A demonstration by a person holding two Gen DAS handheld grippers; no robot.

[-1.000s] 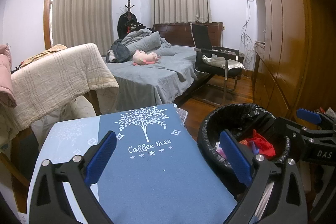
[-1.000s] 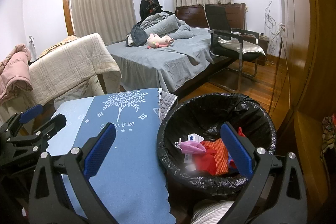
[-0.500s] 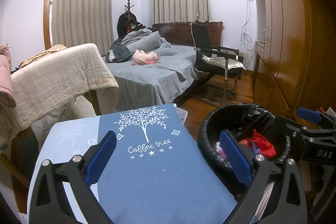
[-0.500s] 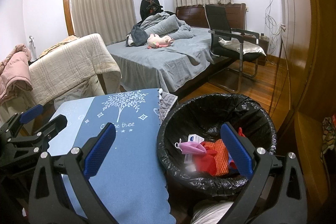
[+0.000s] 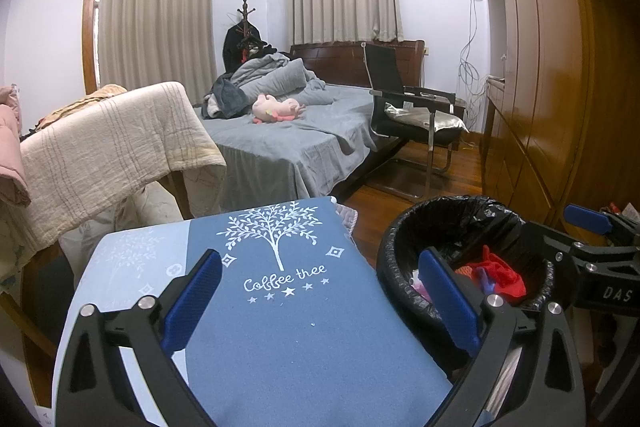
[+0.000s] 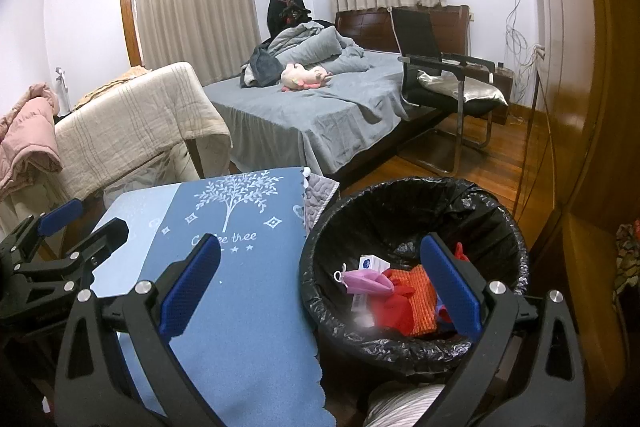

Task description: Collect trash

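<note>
While both grippers hover with jaws apart and nothing between them, the left gripper (image 5: 320, 299) sits over the blue cloth (image 5: 288, 323) and the right gripper (image 6: 320, 287) by the bin (image 6: 412, 347) — off the table's right edge — holding the trash (image 6: 404, 297): red, orange, pink scraps.

Black-lined trash bin (image 6: 412, 211) stands upright beside the table — inside, red and orange wrappers (image 6: 412, 297), a pink mask (image 6: 366, 281).
</note>
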